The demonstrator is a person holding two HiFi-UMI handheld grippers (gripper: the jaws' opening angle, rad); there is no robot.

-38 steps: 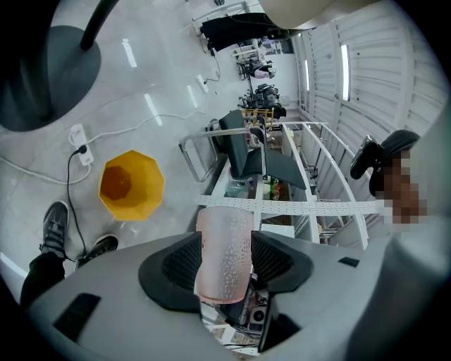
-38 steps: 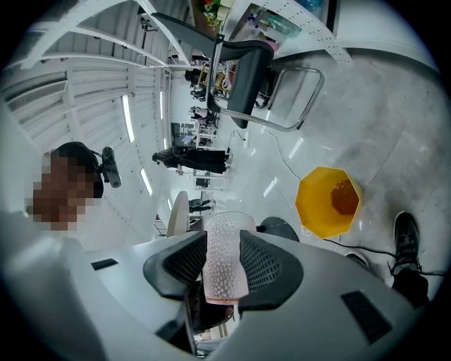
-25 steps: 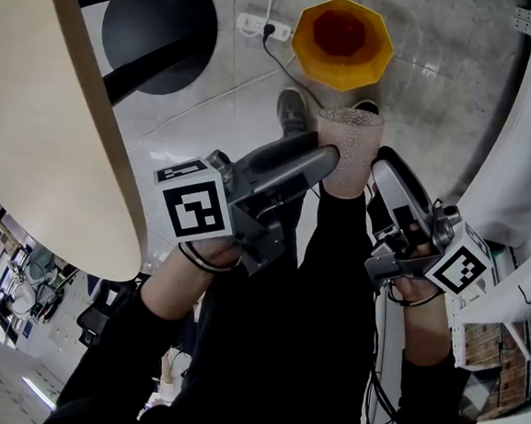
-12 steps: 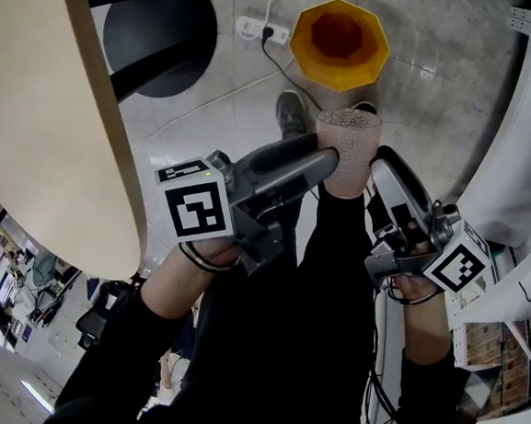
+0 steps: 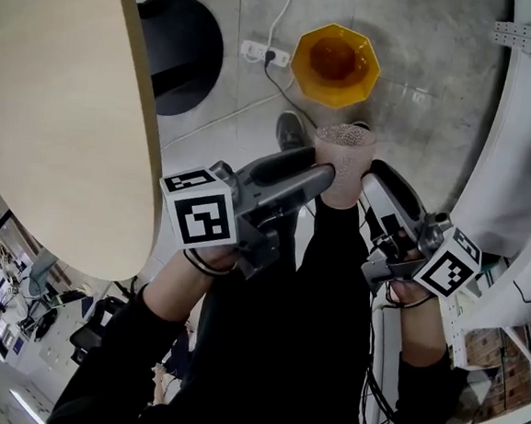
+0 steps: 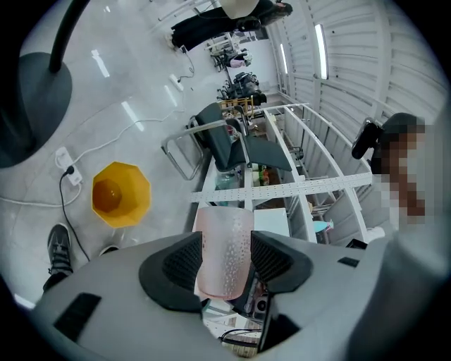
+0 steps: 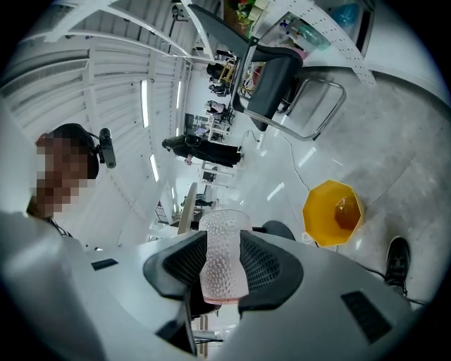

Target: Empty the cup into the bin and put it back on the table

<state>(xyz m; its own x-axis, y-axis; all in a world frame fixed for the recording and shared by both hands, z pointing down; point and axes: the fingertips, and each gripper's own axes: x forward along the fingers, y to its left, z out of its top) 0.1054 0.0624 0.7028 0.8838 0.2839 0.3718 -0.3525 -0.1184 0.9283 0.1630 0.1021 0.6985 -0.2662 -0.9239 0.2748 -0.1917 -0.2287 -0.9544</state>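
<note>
Head view looks steeply down on a pink dimpled cup (image 5: 342, 162), roughly upright in the air and pinched from two sides. The left gripper (image 5: 322, 176) and the right gripper (image 5: 368, 180) both have their jaws spread wide and clamped on its wall (each gripper view shows both pads pressed to the cup, rim above them, base below). What the cup holds cannot be made out.

Ahead of the jaws and lower down, the yellow bin (image 5: 335, 63) stands on the concrete floor (image 5: 423, 100), mouth open, with bare floor between it and the person's shoe (image 5: 291, 128). Left of the left jaws runs the curved edge of the round counter (image 5: 65, 124), near that gripper's marker cube but apart from it. Right of the right jaws, a white shelving frame (image 5: 529, 156) narrows the room on that side.
</note>
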